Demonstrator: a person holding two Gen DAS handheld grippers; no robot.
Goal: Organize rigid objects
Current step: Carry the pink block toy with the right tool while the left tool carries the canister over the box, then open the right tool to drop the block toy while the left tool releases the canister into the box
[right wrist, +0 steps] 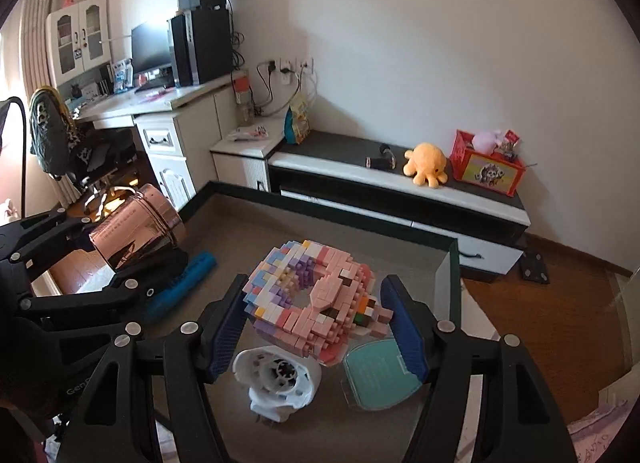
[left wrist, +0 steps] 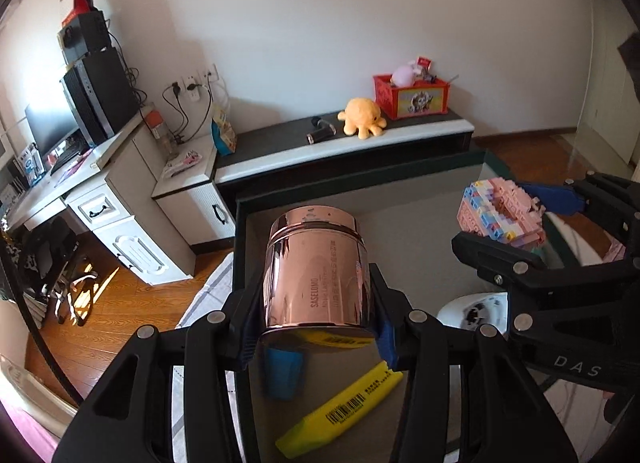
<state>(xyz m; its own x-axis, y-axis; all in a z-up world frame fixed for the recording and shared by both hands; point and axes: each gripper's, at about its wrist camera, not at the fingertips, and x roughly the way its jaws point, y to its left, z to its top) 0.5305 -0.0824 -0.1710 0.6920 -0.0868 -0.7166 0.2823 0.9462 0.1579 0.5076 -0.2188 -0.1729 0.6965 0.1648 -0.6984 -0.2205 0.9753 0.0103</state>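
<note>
My left gripper [left wrist: 316, 287] is shut on a shiny rose-gold metal canister [left wrist: 316, 263], held tilted above the glass table [left wrist: 360, 187]. From the right wrist the same canister [right wrist: 136, 227] shows at the left in the left gripper [right wrist: 128, 243]. Between the blue pads of my right gripper [right wrist: 316, 283] sits a pink and pastel building-brick model [right wrist: 312, 303], gripped from both sides and lifted off the table [right wrist: 320, 207]. The left wrist view has that model [left wrist: 500, 215] at the right edge, in the right gripper [left wrist: 516, 223].
On the glass lie a yellow highlighter [left wrist: 344, 407], a blue cup [left wrist: 282, 371], a white round device [right wrist: 280, 379] and a teal square box [right wrist: 380, 375]. Beyond stands a low bench with an orange octopus plush [right wrist: 426, 163] and a red crate [right wrist: 486, 167]; a computer desk [right wrist: 168, 103] stands left.
</note>
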